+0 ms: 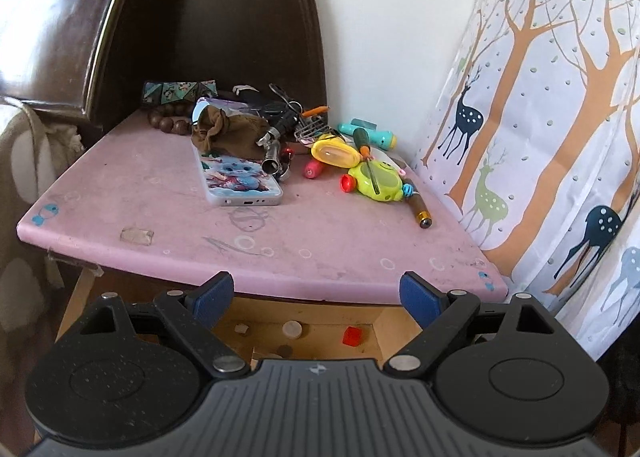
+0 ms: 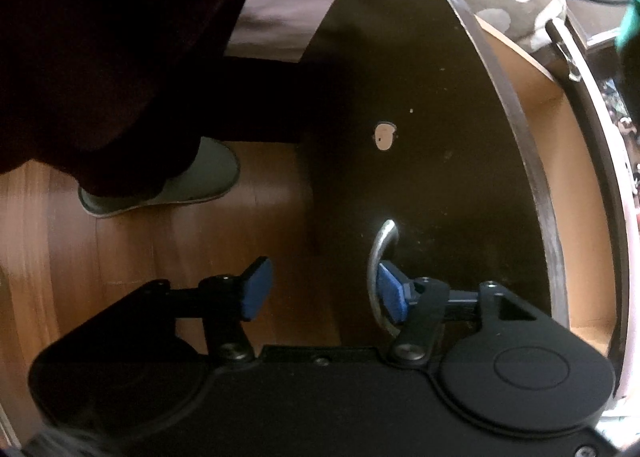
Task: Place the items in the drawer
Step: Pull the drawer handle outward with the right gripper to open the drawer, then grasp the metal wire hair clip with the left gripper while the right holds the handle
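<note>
My left gripper point(image 1: 316, 297): wide open, empty. My right gripper point(image 2: 320, 289): open, one finger hooked behind one drawer handle point(image 2: 380, 257). One phone point(image 1: 236, 177), 12 o'clock.

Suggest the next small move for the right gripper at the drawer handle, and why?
Probably pull the drawer a bit further out. The right gripper is open, one finger hooked behind the metal handle, and the left wrist view shows the drawer only partly out beneath the pink tabletop, where the items lie.
</note>
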{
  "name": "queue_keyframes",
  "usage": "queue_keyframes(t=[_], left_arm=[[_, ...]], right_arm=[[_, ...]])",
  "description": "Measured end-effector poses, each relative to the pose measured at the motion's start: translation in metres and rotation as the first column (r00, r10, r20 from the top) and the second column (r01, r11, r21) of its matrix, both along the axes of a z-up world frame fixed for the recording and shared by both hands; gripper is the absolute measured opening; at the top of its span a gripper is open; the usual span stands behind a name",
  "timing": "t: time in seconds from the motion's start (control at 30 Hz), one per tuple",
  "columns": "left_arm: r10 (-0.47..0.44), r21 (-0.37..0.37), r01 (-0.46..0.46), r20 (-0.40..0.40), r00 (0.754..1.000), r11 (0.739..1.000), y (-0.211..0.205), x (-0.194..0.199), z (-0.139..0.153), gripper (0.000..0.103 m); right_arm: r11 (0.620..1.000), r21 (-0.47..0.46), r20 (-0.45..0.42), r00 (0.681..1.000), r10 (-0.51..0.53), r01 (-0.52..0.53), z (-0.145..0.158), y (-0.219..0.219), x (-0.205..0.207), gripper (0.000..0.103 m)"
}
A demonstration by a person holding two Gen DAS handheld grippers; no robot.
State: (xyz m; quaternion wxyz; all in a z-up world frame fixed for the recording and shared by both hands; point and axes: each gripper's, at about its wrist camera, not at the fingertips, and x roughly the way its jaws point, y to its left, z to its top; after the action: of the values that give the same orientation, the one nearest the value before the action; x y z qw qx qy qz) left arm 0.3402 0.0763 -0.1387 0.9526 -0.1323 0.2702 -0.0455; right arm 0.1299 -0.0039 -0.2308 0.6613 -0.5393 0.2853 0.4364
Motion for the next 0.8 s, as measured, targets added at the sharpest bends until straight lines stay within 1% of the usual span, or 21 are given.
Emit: queue_keyframes(t=[0.1,0.23,0.3,0.33,0.4,0.47,0.57,0.63,0.7,0.73,0.8], left_arm=[[0.055,0.021,-0.055,-0.013,0.998,0.998,-0.005,-0.004,0.001,0.09],[0.093,0.104,-0.091,-0.015,0.996,0.99,-0.015,0.006,0.01,0.09],[0.073,0.146,-0.074,0.013,0.997,0.986,-0.022,0.018,0.021,0.09],[0.06,0.179,-0.063,0.025,0.998,0.982,-0.027,0.027,0.028,0.09],[0.033,0.241,-0.042,0.043,0.999,0.97,-0.038,0.045,0.04,0.09],[0.001,0.282,-0.015,0.048,0.999,0.959,-0.047,0.064,0.048,0.09],[-0.049,0.364,0.028,0.049,0.998,0.931,-0.066,0.096,0.056,0.09],[-0.057,0.401,0.036,0.039,0.998,0.915,-0.075,0.117,0.056,0.085],[-0.047,0.416,0.033,0.025,0.999,0.909,-0.077,0.138,0.054,0.076],[-0.041,0.423,0.031,0.014,0.999,0.905,-0.077,0.147,0.052,0.074],[-0.033,0.437,0.032,-0.004,0.999,0.899,-0.076,0.165,0.048,0.062]], right_arm=[[0.999,-0.008,0.003,0.999,0.033,-0.033,-0.002,-0.002,0.0,0.061],[0.999,-0.012,-0.005,0.999,0.051,-0.051,-0.002,-0.002,0.001,0.062],[0.998,-0.014,-0.011,0.998,0.062,-0.062,-0.001,-0.004,0.001,0.065],[0.998,-0.014,-0.015,0.998,0.065,-0.065,-0.001,-0.004,0.001,0.066],[0.998,-0.014,-0.021,0.997,0.069,-0.069,0.001,-0.005,0.002,0.066],[0.997,-0.021,-0.02,0.997,0.077,-0.078,0.0,-0.005,0.001,0.066],[0.995,-0.035,-0.018,0.996,0.088,-0.089,-0.002,-0.004,0.0,0.066],[0.995,-0.041,-0.017,0.995,0.094,-0.095,-0.002,-0.004,-0.001,0.066],[0.994,-0.046,-0.016,0.995,0.098,-0.099,-0.003,-0.003,-0.001,0.066],[0.994,-0.047,-0.015,0.995,0.1,-0.101,-0.004,-0.003,-0.002,0.066],[0.992,-0.054,-0.007,0.993,0.117,-0.118,-0.007,-0.004,-0.003,0.066]])
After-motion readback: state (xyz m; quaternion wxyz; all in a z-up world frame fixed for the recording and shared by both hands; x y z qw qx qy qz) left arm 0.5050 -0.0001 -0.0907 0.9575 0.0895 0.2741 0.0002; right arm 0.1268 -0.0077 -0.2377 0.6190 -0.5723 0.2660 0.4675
